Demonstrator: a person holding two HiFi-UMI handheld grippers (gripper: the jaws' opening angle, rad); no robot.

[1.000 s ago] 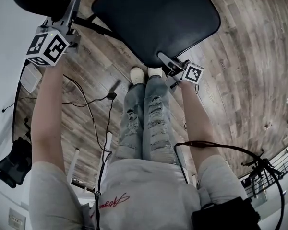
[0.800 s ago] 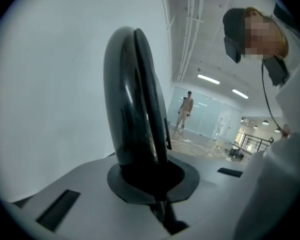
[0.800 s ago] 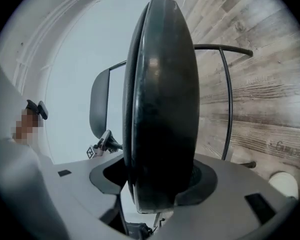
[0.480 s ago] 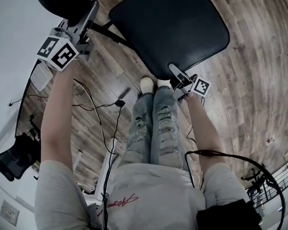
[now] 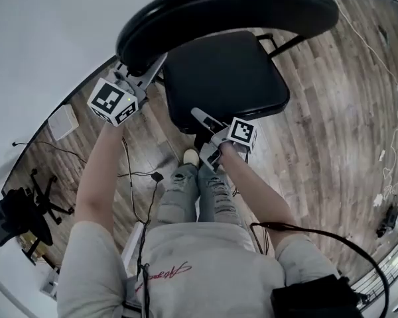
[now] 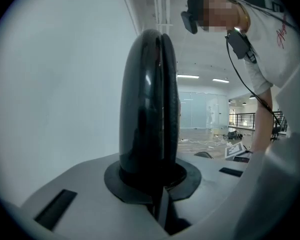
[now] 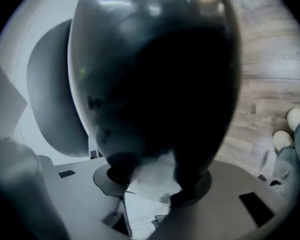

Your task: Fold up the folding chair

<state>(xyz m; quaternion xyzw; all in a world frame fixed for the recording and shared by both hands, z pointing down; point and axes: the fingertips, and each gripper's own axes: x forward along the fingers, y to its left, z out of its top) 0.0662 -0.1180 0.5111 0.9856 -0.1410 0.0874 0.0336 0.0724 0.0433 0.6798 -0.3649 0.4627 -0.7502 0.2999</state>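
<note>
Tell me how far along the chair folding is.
Done: the right gripper is clamped on the front edge of the seat, and the left gripper, jaws together, sits by one end of the backrest. In hand: the fold itself, since the seat is spread open from the backrest. Left: probably swinging the seat up flat against the backrest.

Chair legs (image 5: 282, 44) mostly hidden under seat (image 5: 222, 78). Right gripper (image 5: 198, 114): one jaw shows over seat front, other hidden beneath. Right gripper view: jaws and seat merge into dark blur. Office chair (image 5: 10, 217) cut by left edge.
</note>
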